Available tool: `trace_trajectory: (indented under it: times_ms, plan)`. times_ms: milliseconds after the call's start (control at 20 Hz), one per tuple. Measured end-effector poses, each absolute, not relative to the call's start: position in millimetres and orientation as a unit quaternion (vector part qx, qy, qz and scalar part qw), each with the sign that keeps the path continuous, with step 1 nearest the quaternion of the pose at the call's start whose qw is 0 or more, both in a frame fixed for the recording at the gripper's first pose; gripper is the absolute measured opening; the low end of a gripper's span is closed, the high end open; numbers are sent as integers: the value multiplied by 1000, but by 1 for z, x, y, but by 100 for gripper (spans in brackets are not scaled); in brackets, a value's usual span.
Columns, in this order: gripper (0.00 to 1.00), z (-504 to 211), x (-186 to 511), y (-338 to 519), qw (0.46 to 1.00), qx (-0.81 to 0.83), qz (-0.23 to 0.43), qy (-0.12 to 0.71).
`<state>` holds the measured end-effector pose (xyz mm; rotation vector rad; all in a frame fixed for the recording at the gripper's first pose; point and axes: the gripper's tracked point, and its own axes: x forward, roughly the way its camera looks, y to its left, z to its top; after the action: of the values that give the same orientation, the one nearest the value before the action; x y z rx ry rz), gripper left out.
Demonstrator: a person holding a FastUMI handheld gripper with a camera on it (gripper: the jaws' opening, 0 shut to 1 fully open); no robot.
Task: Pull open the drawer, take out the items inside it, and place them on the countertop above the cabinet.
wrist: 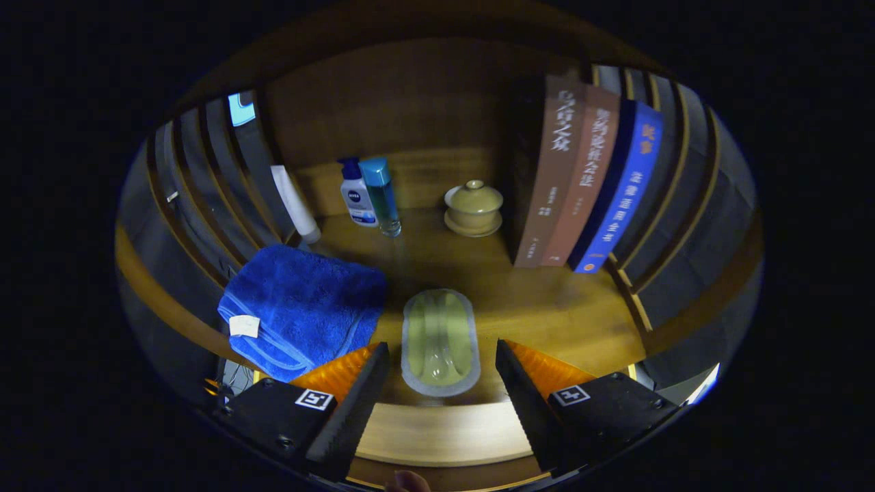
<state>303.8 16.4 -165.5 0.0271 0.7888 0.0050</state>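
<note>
pale green and oval, a shallow dish with a grey rim [440, 342] lies flat on the wooden countertop [547, 301], between the two fingers of the gripper [442, 362] and touching neither. the fingers stand wide apart, with clear wood showing on each side of the dish, so the claw grips nothing. something pale and spoon-like seems to rest in the dish's hollow, though it is too faint to be sure. lying level and free of the fingers, the dish looks put down rather than held, which fits an item brought up from the drawer and set on top; that is a judgement, not a thing seen.

just beside the dish, on its left, a folded blue terry towel with a small white tag [301, 311] lies near the counter's front edge, kept flat and out of the way of the back row. beyond the fingers, along the wooden back panel, stand a white pump bottle with a dark blue cap [357, 195] and a clear blue bottle with a teal cap [381, 195], touching one another, with a white tube [295, 203] leaning against the slatted side wall. a beige lidded ceramic cup on its saucer [473, 208] sits further right, and three upright books, two brown and one blue [584, 178], lean against the right-hand slats for support.

the drawer itself lies below this view, so whether more remains inside cannot be told.
</note>
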Motion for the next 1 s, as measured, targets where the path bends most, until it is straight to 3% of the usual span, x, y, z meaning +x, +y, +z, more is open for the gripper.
trace_trajectory:
  times_ms: [350,700,1000]
  plan:
    - [100,-152,233,19,959,2,2,284]
    - [100,-130,140,17,992,-8,7,130]
    - [100,-163,80,17,997,-4,25,66]
